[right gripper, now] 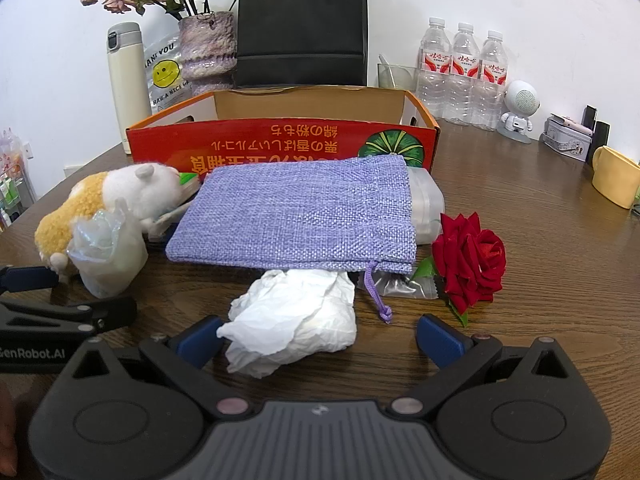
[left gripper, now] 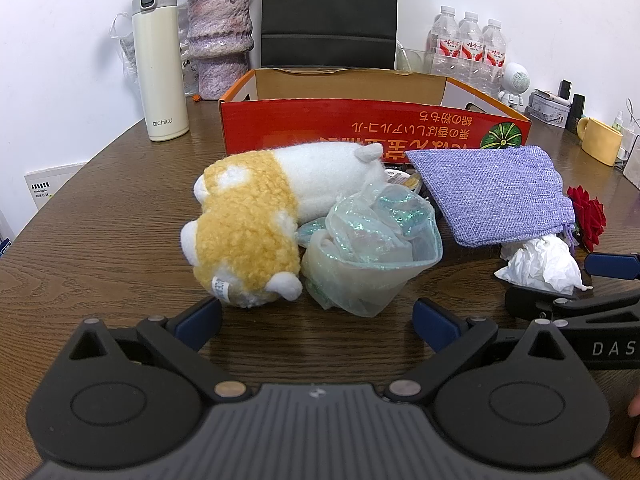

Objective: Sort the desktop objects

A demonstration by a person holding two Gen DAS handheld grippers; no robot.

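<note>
From the left wrist view, the left gripper [left gripper: 316,322] is hovering low over the table [left gripper: 100,240], tilting downward, its jaws standing wide apart and holding nothing; the stuffed toy [left gripper: 248,224] is lying just ahead of its left finger and the crumpled clear wrapper [left gripper: 372,256] is sitting between and just beyond the fingers, touching the toy. The red box [left gripper: 360,128] is standing open behind them, apparently empty, so sorting is judged to be at its start. From the right wrist view, the right gripper [right gripper: 320,342] is likewise pitching downward with jaws released and empty; the crumpled tissue [right gripper: 296,320] is lying partly between its fingers, against the left one, with the purple pouch [right gripper: 296,216] just behind and the red rose [right gripper: 470,258] to the right. The next move likely calls for closing on the tissue or wrapper and carrying it to the box.
</note>
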